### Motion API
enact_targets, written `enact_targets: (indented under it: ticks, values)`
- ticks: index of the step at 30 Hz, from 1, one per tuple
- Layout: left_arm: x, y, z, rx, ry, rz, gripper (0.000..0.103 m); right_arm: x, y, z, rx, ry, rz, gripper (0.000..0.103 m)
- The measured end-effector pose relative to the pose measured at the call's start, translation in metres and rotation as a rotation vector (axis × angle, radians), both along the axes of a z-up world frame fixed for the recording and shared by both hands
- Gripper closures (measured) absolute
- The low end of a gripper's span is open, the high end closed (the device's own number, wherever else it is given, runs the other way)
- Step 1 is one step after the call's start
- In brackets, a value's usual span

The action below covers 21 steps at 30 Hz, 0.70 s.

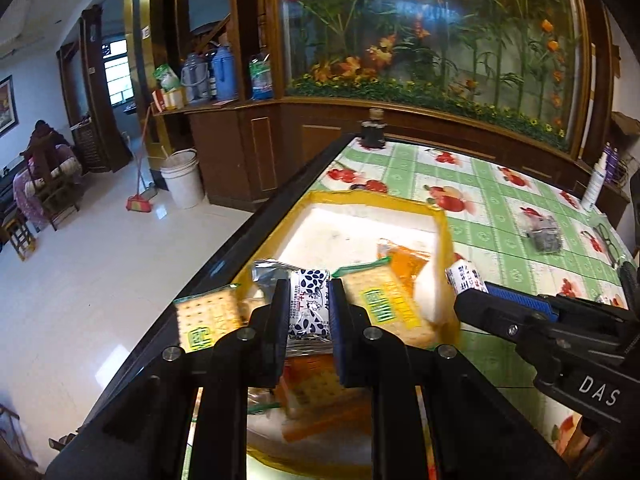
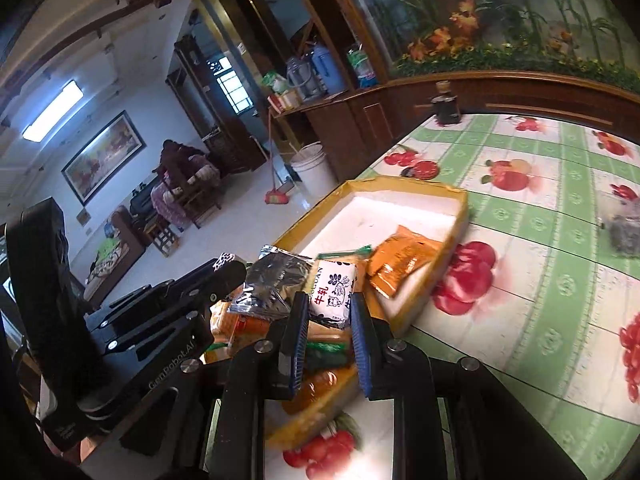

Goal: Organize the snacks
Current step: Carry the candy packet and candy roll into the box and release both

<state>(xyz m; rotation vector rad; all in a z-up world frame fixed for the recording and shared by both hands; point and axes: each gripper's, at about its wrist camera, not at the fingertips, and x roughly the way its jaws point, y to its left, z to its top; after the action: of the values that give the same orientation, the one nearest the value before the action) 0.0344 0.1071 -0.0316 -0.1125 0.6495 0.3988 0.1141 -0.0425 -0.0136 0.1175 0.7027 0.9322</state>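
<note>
A yellow-rimmed box (image 1: pixel 400 201) with a white floor lies on the fruit-print tablecloth; it also shows in the right wrist view (image 2: pixel 404 185). Inside are cracker packs (image 1: pixel 384 304), an orange packet (image 2: pixel 400 264) and a silver packet (image 2: pixel 272 284). My left gripper (image 1: pixel 309 304) is shut on a white-and-blue milk candy pack (image 1: pixel 309 306) above the box's near end. My right gripper (image 2: pixel 330 308) is shut on a second white-and-blue candy pack (image 2: pixel 334 294); it appears in the left wrist view (image 1: pixel 466 284) at the box's right wall.
A dark jar (image 1: pixel 373 132) stands at the table's far end. A clear bag of dark bits (image 1: pixel 542 234), a white bottle (image 1: pixel 594 184) and glasses (image 1: pixel 606 240) lie on the right. The table's black left edge (image 1: pixel 224 256) drops to the floor, with a bucket (image 1: pixel 182 180) and broom beyond.
</note>
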Motion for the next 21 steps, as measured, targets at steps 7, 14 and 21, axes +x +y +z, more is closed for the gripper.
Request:
enact_targets:
  ticks: [7, 14, 21]
  values:
    - [0.0, 0.025, -0.012, -0.01, 0.019, 0.059, 0.087, 0.011, 0.037, -0.002, -0.019, -0.001, 0.036, 0.081]
    - [0.002, 0.037, -0.017, 0.001, 0.024, 0.084, 0.087, 0.025, 0.06, -0.007, -0.042, 0.0, 0.05, 0.081]
    - [-0.001, 0.042, -0.015, 0.02, 0.011, 0.114, 0.043, 0.03, 0.063, -0.007, -0.045, 0.0, 0.039, 0.073]
